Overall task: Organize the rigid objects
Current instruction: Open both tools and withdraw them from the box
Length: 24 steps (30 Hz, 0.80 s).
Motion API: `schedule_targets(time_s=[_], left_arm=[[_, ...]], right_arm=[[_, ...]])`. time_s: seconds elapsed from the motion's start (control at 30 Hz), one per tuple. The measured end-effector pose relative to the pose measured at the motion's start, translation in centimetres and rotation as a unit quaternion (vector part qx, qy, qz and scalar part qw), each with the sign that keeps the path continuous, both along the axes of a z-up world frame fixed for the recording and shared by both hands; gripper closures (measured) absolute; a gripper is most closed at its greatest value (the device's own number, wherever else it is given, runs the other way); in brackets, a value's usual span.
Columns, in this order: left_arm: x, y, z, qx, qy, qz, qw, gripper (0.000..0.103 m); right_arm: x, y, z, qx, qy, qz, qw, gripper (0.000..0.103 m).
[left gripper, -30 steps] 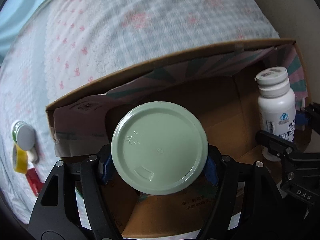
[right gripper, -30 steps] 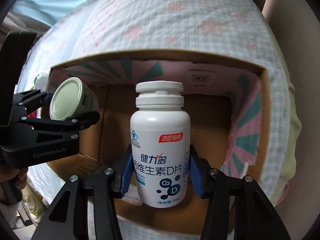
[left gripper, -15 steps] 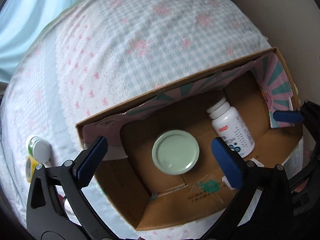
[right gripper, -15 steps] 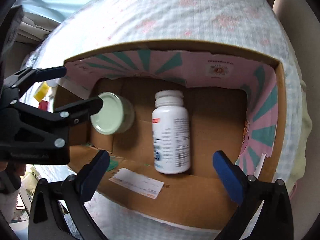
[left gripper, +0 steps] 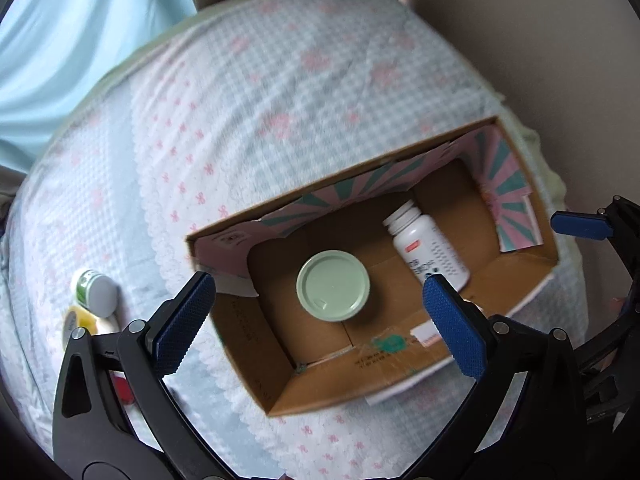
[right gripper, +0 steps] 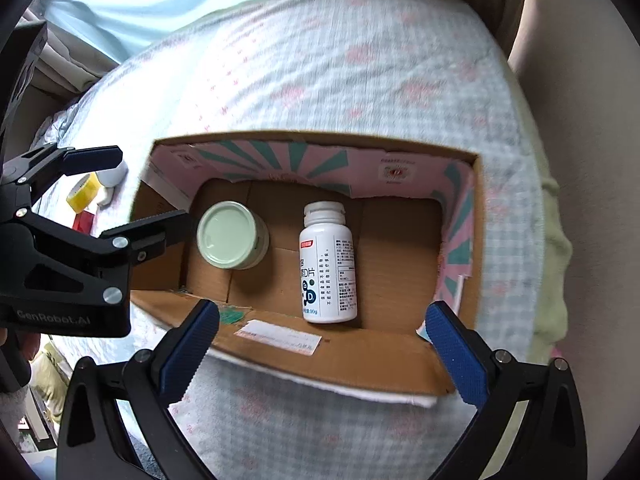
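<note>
L gripper (left gripper: pixel 318 320) wide apart, empty, above box (left gripper: pixel 400 380) | R gripper (right gripper: pixel 322 350) same, tilted down

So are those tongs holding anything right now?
No. Both the left tongs and right tongs are open and empty; the green-lidded jar and white bottle sit in the cardboard box.

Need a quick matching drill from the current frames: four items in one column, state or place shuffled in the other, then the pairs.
1. jar
2. white bottle
3. tape roll
4. left gripper

a. lying on its side in the box
b. open, holding nothing
c. upright in the box
d. on the bedsheet, outside the box

Pairs: 1-c, 2-a, 3-d, 4-b
</note>
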State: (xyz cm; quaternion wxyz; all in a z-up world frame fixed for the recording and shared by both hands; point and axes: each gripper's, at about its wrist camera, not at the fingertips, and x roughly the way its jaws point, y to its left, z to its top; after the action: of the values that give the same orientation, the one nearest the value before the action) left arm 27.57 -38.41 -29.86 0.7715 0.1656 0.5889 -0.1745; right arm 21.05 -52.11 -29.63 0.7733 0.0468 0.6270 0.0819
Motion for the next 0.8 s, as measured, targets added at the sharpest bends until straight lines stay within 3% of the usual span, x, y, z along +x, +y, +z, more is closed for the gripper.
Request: schedule_targets(time_s=[0.5, 0.63, 0.8], left_arm=[[-6.9, 5.5, 12.8, -0.072, -0.086, 0.037, 0.9930, 0.000], [-8.7, 8.6, 15.0, -0.085, -0.098, 0.052, 0.9902, 0.000], [-10.9, 14.8, 16.7, -0.098, -0.111, 0.074, 0.9863, 0.000]], right_arm=[[-5.5, 4.3, 10.7, -0.052, -0.078, -0.017, 0.995, 0.000], [-7.2, 6.4, 12.4, -0.072, -0.095, -0.022, 0.993, 0.000], [-8.9, 9.6, 14.9, -0.048, -0.128, -0.040, 0.990, 0.000]])
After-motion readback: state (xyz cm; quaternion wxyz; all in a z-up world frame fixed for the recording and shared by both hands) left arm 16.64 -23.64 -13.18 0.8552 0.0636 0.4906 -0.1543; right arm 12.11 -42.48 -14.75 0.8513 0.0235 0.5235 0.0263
